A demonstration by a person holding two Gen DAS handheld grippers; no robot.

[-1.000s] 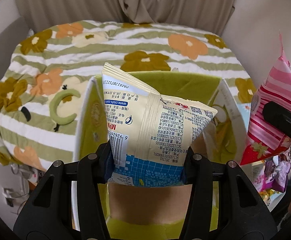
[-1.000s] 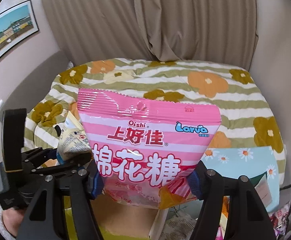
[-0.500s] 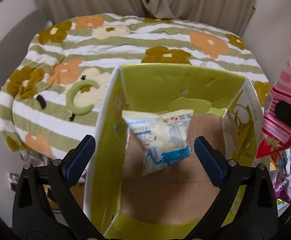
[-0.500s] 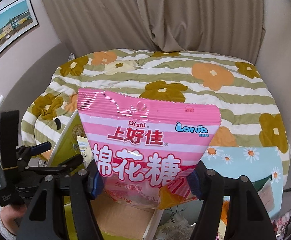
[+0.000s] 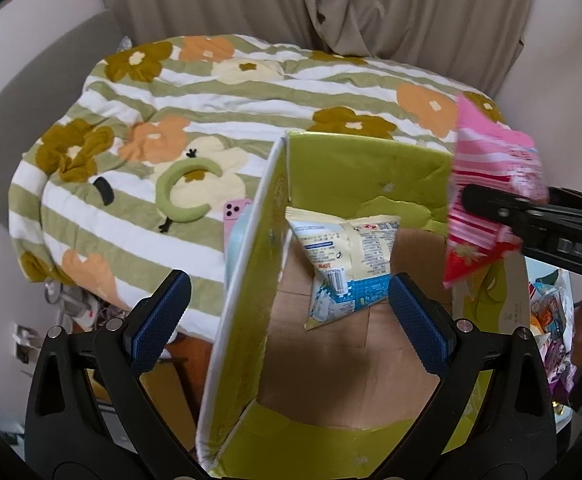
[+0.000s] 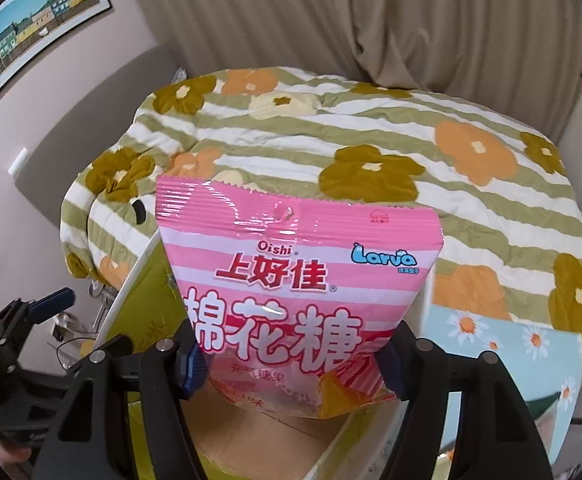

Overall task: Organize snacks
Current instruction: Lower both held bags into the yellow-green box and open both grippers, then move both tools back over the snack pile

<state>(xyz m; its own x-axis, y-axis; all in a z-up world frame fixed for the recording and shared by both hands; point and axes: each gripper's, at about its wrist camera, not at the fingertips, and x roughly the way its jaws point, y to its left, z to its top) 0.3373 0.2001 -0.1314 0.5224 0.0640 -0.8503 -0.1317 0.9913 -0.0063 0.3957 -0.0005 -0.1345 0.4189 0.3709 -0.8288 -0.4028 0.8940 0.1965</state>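
Observation:
A green cardboard box (image 5: pixel 355 168) stands open in front of the bed. A cream and blue snack bag (image 5: pixel 343 264) lies on its brown floor, leaning toward the left wall. My left gripper (image 5: pixel 289 280) hangs open above the box with nothing between its blue pads. My right gripper (image 6: pixel 291 360) holds an upright pink marshmallow bag (image 6: pixel 291 280) by its lower part over the box's right side (image 6: pixel 259 440). Its jaws are opening, though the pads still press on the bag. In the left wrist view the pink bag (image 5: pixel 487 184) hangs at the box's right wall.
A flowered, striped quilt (image 5: pixel 251 92) covers the bed behind the box. A pink phone (image 5: pixel 235 216) lies beside the box's left wall. Loose snack packs (image 5: pixel 551 312) sit to the right. A light blue daisy box (image 6: pixel 511 340) stands right of the green one.
My left gripper opened and let the cream and blue bag drop into the box, then drew back and left. My right gripper carried the pink bag leftward over the box.

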